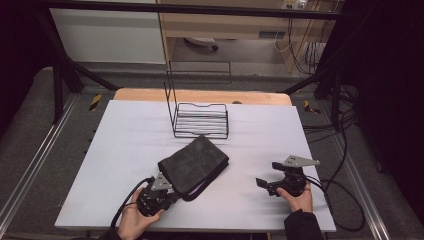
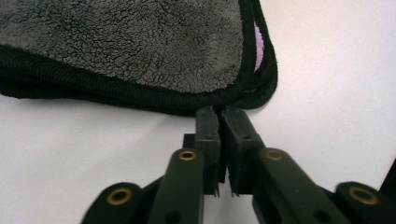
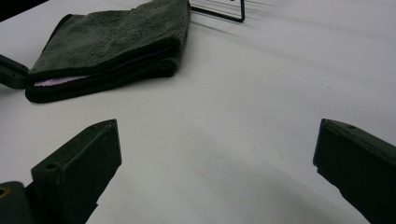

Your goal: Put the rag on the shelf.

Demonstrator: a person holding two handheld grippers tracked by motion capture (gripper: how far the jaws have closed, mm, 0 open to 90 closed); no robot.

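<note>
I look down on a big white table top (image 1: 125, 165). A strip of light wood (image 1: 200, 95) sticks out at its far edge. A black metal frame (image 1: 60, 65) stands around the table, with one bar across the top. The floor (image 1: 30, 145) is grey and dim, and silver rails (image 1: 35, 165) run along it on both sides. Black cables (image 1: 345, 150) lie in loops on my right. Small yellow and black tape marks (image 1: 95, 101) sit near the far corners. Behind, I see a pale wall panel (image 1: 107, 37) and a wooden cupboard (image 1: 225, 22). The sides of the room are very dark.
</note>
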